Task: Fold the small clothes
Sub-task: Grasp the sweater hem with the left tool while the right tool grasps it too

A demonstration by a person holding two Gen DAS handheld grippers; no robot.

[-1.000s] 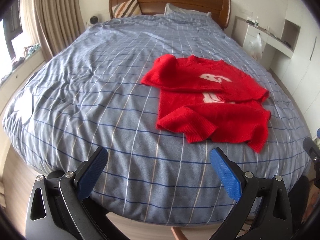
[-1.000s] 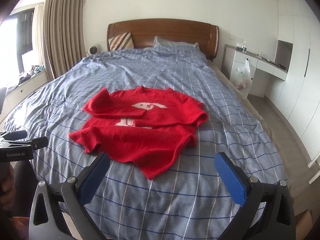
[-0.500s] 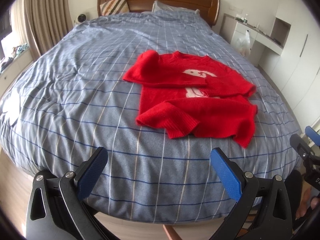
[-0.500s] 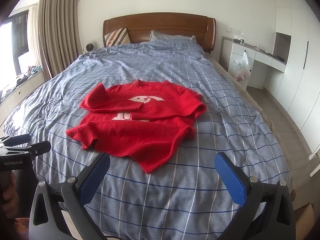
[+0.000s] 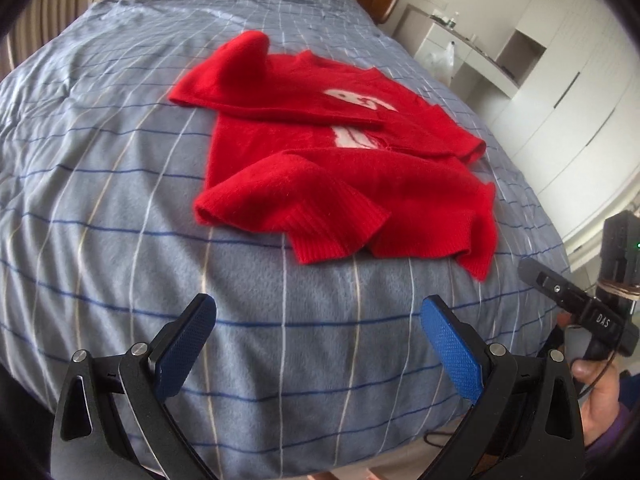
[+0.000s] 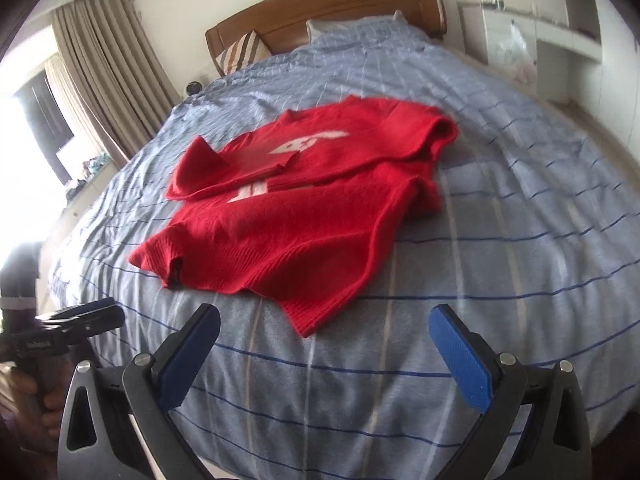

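Note:
A small red sweater with a white print lies on the blue checked bed cover. Its sleeves are folded across the chest and its lower hem is turned up over the body. My left gripper hovers open over the cover, just short of the sweater's near ribbed corner. My right gripper is open too, with the sweater's pointed near corner just ahead between its blue pads. Neither gripper touches the cloth. Each gripper shows at the edge of the other's view, held by a hand.
A wooden headboard and pillows stand at the far end of the bed. Curtains and a window ledge are on the left, white cabinets and a desk on the right. The bed's near edge is just below the grippers.
Both grippers have moved forward and lower toward the sweater, which now fills more of each view. The sweater itself has not moved. Both stay open.

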